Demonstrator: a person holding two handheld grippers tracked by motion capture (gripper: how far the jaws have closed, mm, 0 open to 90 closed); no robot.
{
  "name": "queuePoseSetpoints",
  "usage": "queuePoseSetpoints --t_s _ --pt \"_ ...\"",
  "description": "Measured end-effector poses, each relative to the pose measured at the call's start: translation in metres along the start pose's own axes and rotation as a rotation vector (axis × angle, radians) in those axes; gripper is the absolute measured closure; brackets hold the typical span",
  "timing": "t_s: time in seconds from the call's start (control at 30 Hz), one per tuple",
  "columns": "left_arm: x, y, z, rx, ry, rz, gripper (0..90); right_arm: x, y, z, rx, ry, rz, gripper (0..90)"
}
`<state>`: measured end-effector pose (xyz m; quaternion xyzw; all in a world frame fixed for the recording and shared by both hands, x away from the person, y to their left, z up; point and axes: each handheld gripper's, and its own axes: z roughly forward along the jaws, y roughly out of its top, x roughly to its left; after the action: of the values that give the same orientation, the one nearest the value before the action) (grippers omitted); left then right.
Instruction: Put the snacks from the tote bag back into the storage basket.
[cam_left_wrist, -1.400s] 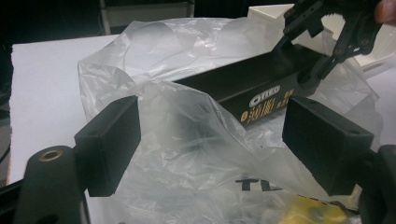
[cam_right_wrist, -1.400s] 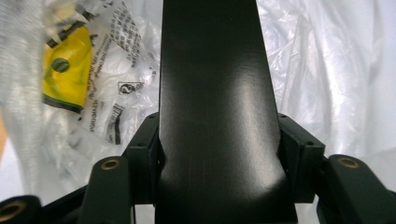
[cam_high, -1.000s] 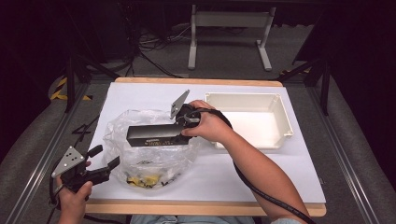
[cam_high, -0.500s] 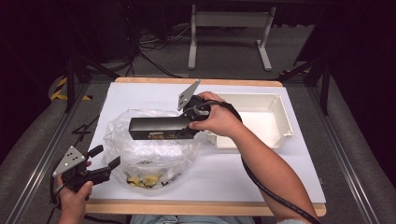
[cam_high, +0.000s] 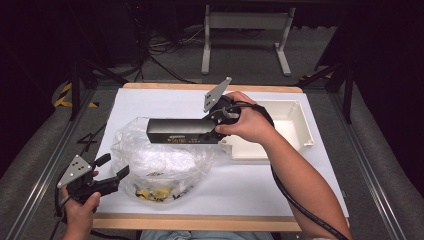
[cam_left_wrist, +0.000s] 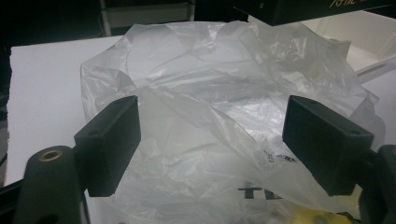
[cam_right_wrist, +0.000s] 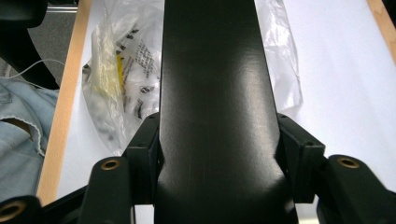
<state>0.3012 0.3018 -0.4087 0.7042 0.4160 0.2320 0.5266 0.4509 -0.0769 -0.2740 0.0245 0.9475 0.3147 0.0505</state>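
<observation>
Black box (cam_high: 182, 131) lifted rightward, lying level crosswise in right tongs (cam_high: 216, 122).

Your right gripper (cam_high: 218, 121) is raised, jaws clamped on a load; your left gripper (cam_high: 111, 168) rests low, jaws spread.
</observation>
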Motion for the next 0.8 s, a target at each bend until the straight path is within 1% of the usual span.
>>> queuePoseSetpoints --t_s 0.1,0.17,0.2,0.23,0.27,0.33,0.43,0.47,0.5,0.67,0.8 --pt "0.0 0.0 0.001 -0.001 0.0 -0.007 20.4 -0.001 -0.005 -0.008 0.0 -0.016 0.004 43.4" --pt "0.0 0.0 0.002 -0.001 -0.001 -0.005 20.4 -0.002 -0.009 -0.014 -0.004 -0.03 -0.003 43.4" --pt "0.001 0.0 0.002 0.012 -0.003 0.0 20.4 -0.002 -0.011 -0.018 -0.002 -0.035 -0.001 43.4" --pt "0.0 0.0 0.003 0.003 0.0 -0.006 20.4 -0.002 -0.013 -0.021 -0.005 -0.039 -0.008 43.4" --pt "0.0 0.0 0.003 0.003 0.0 -0.006 20.4 -0.002 -0.013 -0.021 -0.005 -0.039 -0.008 43.4" --pt "0.0 0.0 0.003 0.008 0.0 -0.006 20.4 -0.002 -0.017 -0.028 -0.006 -0.047 -0.012 43.4" --pt "0.0 0.0 0.002 0.006 0.003 -0.006 20.4 -0.002 -0.027 -0.041 -0.014 -0.07 -0.004 43.4" --pt "0.0 0.0 0.002 0.01 0.005 -0.006 20.4 -0.002 -0.029 -0.045 -0.009 -0.071 -0.006 43.4" --pt "0.0 0.0 0.002 0.01 0.005 -0.006 20.4 -0.002 -0.029 -0.045 -0.009 -0.071 -0.006 43.4" --pt "0.0 -0.001 0.003 0.01 0.005 -0.007 20.4 -0.003 -0.041 -0.062 -0.006 -0.095 0.004 43.4" --pt "0.0 -0.001 0.003 0.011 0.006 -0.004 20.4 -0.002 -0.051 -0.076 -0.008 -0.115 -0.016 43.4"
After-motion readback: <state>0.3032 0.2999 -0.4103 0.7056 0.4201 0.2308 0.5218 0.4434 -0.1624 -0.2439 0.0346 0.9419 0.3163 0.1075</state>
